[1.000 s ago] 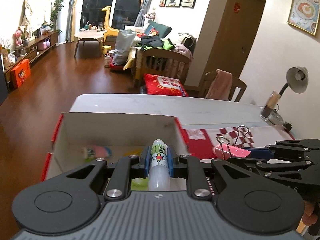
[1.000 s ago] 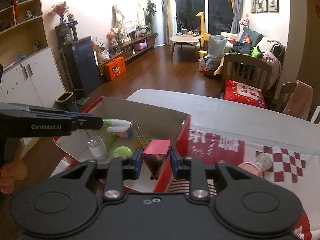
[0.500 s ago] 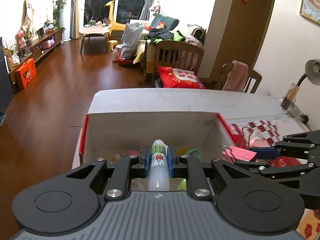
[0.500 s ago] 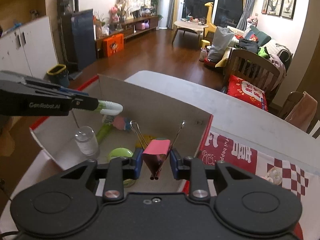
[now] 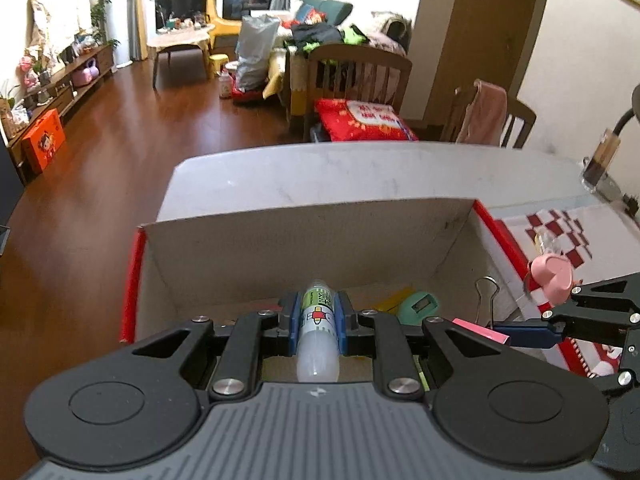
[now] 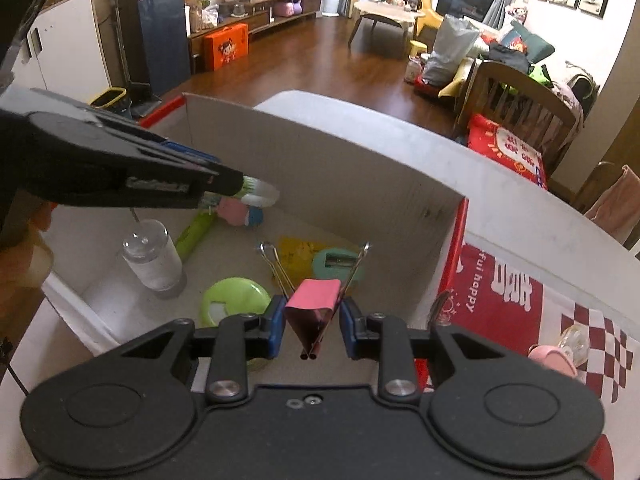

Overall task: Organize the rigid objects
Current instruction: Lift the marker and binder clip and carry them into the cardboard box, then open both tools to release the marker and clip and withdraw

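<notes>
Both my grippers have advanced over the cardboard box (image 6: 320, 168): left gripper (image 5: 318, 320) pinching the glue bottle (image 5: 318, 336), right gripper (image 6: 312, 320) clamping the pink binder clip (image 6: 314, 300).

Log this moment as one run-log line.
left gripper: shut on glue bottle | right gripper: shut on pink binder clip | both over open cardboard box | release: not yet

Box (image 6: 320, 168) floor is bare at 9 o'clock, beside the jar (image 6: 154, 258); clutter fills the middle, and the left gripper (image 6: 256, 194) overhangs at 10.
</notes>
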The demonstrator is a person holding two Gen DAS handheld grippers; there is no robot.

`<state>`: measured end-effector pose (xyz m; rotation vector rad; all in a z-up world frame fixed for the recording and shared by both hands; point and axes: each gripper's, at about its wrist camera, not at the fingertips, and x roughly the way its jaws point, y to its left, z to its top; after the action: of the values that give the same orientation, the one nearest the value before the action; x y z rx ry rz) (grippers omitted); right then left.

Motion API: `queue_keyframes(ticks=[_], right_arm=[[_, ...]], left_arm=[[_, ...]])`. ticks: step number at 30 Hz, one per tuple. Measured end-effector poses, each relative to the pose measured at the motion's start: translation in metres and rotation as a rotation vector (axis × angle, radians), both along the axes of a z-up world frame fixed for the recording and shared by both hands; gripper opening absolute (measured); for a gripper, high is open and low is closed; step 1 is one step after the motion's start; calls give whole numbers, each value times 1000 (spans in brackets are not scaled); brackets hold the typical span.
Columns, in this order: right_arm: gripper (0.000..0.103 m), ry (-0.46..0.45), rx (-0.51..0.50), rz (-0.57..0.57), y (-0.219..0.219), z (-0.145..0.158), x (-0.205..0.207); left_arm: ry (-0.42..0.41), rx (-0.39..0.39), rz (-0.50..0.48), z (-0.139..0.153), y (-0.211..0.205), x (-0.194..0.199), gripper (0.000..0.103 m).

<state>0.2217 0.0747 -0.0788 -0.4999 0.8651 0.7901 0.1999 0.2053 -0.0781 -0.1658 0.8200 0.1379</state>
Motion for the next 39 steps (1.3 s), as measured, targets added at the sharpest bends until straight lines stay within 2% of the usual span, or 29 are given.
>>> queue_keyframes(ticks=[9, 19, 26, 30, 33, 34, 36, 39], right_arm=[[28, 25, -25, -3, 0, -6, -1], [28, 34, -46, 0, -2, -9, -1], [36, 46, -53, 1, -6, -9, -6], [44, 47, -42, -1, -11, -6, -10], [45, 47, -33, -4, -14, -3, -13], [46, 48, -30, -3, -15, -1, -14], [56, 38, -26, 1, -16, 1, -18], [56, 41, -16, 8, -20, 4, -22]], left_arm=[[142, -23, -30, -24, -3, 18, 17], [229, -36, -69, -38, -7, 22, 17], [237, -25, -66, -35, -9, 22, 17], [223, -37, -55, -30, -7, 16, 18], [208, -38, -47, -25, -5, 10, 18], [202, -36, -45, -22, -6, 7, 22], [183, -32, -40, -18, -7, 4, 33], [148, -30, -29, -9, -8, -4, 64]])
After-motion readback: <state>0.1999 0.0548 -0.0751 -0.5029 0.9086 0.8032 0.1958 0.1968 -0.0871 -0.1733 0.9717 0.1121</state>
